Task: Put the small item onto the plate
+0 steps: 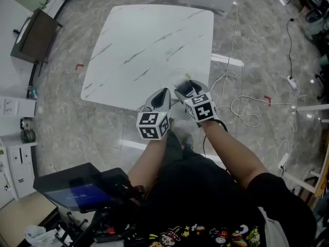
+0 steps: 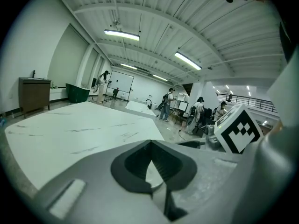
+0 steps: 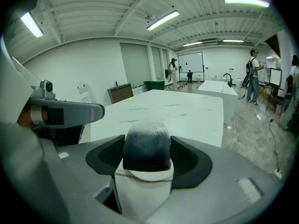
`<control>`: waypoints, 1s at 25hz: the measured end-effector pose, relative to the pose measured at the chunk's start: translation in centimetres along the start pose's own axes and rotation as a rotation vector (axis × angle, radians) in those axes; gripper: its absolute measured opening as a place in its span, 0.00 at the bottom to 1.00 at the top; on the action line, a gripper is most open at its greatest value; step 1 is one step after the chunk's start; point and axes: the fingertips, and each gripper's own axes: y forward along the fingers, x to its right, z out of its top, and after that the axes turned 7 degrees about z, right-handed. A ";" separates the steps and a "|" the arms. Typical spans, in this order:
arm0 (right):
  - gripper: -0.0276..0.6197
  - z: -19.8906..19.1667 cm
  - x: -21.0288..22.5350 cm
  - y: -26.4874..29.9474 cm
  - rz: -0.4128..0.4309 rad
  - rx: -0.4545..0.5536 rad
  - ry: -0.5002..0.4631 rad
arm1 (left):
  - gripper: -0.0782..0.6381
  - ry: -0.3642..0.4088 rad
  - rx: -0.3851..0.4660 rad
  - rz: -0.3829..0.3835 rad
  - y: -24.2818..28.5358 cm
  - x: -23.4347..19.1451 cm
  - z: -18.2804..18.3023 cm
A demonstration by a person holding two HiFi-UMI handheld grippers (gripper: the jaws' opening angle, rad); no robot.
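**Operator:** What is the right gripper (image 1: 187,87) doing?

**Guide:** Your right gripper is clamped on the small item (image 3: 145,146). In the right gripper view, the two dark pads (image 3: 188,161) press against its left and right sides. The small item is dark, rounded on top and has a slightly textured skin. Part of it stands up above the pads.

**Operator:** And the left gripper (image 1: 163,95)?

**Guide:** The tips of your left gripper are together. In the left gripper view the pads meet at the far end and nothing sits between them. Only a pale sliver shows through the gap behind the tips.

**Operator:** Where is the small item relative to the plate?

**Guide:** The small item is off the surface (image 1: 149,40), held at its near edge. In the head view, a faint pale round outline just ahead of the right gripper reads as the plate (image 1: 179,75). It is white on white and hard to separate from the surface. In the right gripper view, a white curved edge shows directly under the small item. You cannot tell whether the small item touches it.

**Operator:** How do the two grippers sit?

**Guide:** They are side by side and close together, with both marker cubes (image 1: 201,108) facing up. White cables (image 1: 247,107) lie on the floor to your right.
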 end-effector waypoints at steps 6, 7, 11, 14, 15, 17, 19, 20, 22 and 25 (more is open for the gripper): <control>0.55 -0.9 2.1 3.9 -0.005 -0.066 0.026 | 0.11 -0.024 -0.046 0.018 3.6 -2.6 -1.0; 0.55 -1.0 2.2 4.3 -0.006 -0.076 0.023 | 0.11 -0.027 -0.052 0.020 3.8 -2.9 -1.2; 0.55 -1.4 2.3 5.8 -0.005 -0.107 0.003 | 0.11 -0.042 -0.065 0.022 4.0 -3.7 -1.7; 0.55 -1.5 2.3 6.9 0.001 -0.131 -0.020 | 0.11 -0.061 -0.067 0.019 4.1 -4.2 -2.0; 0.55 -1.5 2.3 7.2 0.003 -0.140 -0.026 | 0.11 -0.066 -0.068 0.019 4.1 -4.3 -2.0; 0.55 -1.5 2.4 7.8 0.005 -0.154 -0.034 | 0.11 -0.073 -0.066 0.020 4.2 -4.7 -2.0; 0.55 -1.5 2.4 8.2 0.004 -0.166 -0.038 | 0.11 -0.077 -0.064 0.021 4.2 -5.0 -1.9; 0.55 -1.6 2.4 8.4 0.002 -0.173 -0.039 | 0.11 -0.079 -0.062 0.021 4.2 -5.2 -1.9; 0.55 -1.9 2.5 8.8 0.000 -0.185 -0.040 | 0.11 -0.082 -0.062 0.022 4.2 -5.4 -1.9; 0.55 -2.4 2.8 9.2 0.000 -0.203 -0.043 | 0.11 -0.085 -0.062 0.020 4.3 -5.6 -2.0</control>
